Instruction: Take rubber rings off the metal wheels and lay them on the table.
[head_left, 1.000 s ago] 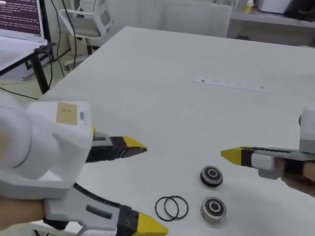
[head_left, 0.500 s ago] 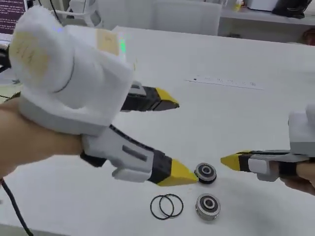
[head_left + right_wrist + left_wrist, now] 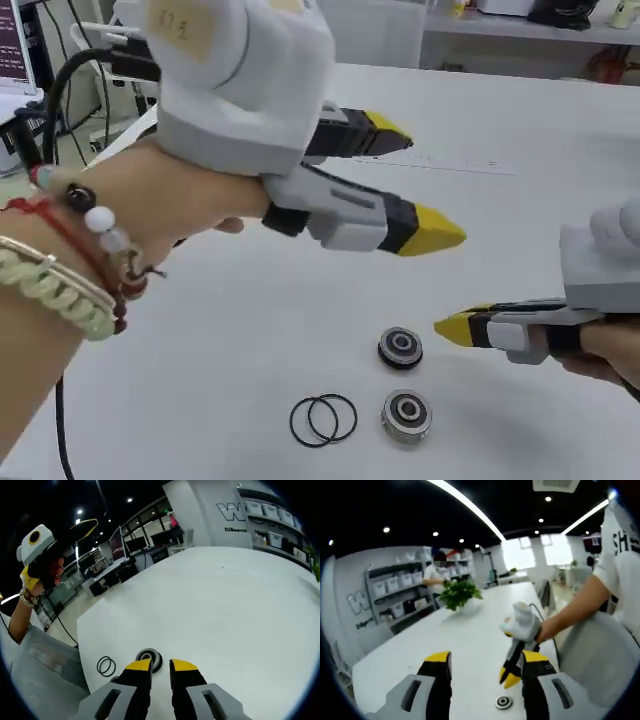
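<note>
Two metal wheels lie on the white table (image 3: 250,320): a dark-rimmed wheel (image 3: 400,347) and a silver-rimmed wheel (image 3: 406,414) nearer me. Two loose black rubber rings (image 3: 323,419) overlap flat on the table left of the silver one. My left gripper (image 3: 415,180) is raised high above them, jaws wide open and empty. My right gripper (image 3: 452,327) hovers just right of the dark-rimmed wheel, jaws close together with nothing between. The right gripper view has that wheel (image 3: 149,658) just ahead of the jaw tips and the rings (image 3: 105,666) to the left. The left gripper view looks down on a wheel (image 3: 503,702).
A white strip (image 3: 450,160) lies farther back on the table. A laptop (image 3: 12,45) and cables sit off the table's left edge. A potted plant (image 3: 457,594) stands far along the table, and a person stands at shelves beyond it.
My left gripper has risen from the table's near edge and swung up and right, staying open. The right gripper has barely moved. Wheels and rings lie where they were.
</note>
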A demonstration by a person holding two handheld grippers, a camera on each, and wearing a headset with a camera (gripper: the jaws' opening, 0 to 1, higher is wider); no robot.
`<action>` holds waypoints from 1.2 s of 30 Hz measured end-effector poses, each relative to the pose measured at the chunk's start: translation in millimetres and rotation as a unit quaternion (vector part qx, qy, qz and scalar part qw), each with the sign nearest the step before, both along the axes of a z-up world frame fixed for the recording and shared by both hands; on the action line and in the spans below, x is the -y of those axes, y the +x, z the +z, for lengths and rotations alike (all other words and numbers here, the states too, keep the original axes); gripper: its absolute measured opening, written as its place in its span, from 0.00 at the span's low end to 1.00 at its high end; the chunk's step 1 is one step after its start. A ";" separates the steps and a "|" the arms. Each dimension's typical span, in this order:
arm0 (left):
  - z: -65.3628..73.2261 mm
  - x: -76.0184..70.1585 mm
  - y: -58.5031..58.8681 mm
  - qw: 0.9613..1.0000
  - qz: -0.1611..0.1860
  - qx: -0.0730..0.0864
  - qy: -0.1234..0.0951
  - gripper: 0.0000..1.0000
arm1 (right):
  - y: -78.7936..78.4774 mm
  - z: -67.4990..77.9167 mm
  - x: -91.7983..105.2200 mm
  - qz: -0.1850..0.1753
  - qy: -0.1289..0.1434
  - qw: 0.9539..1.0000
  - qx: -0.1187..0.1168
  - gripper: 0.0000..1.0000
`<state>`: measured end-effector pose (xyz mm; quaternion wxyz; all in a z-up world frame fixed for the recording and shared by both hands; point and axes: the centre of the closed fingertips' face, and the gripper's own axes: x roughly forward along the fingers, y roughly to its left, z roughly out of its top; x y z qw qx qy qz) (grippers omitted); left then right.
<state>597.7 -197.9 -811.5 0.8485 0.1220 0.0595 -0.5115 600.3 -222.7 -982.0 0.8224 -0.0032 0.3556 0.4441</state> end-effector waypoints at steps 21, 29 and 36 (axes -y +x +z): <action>-157.3 2.6 2.3 0.992 0.005 -0.082 0.095 0.21 | -4.2 -6.7 -0.9 0.016 -0.009 1.000 -0.006 0.11; -179.7 8.0 -3.5 0.987 -0.004 -0.108 0.116 0.21 | -9.0 -13.2 -0.6 0.029 -0.023 0.999 -0.011 0.11; -190.0 4.6 -3.9 0.984 0.002 -0.136 0.112 0.20 | -10.5 -15.6 -1.2 0.036 -0.027 0.999 -0.011 0.11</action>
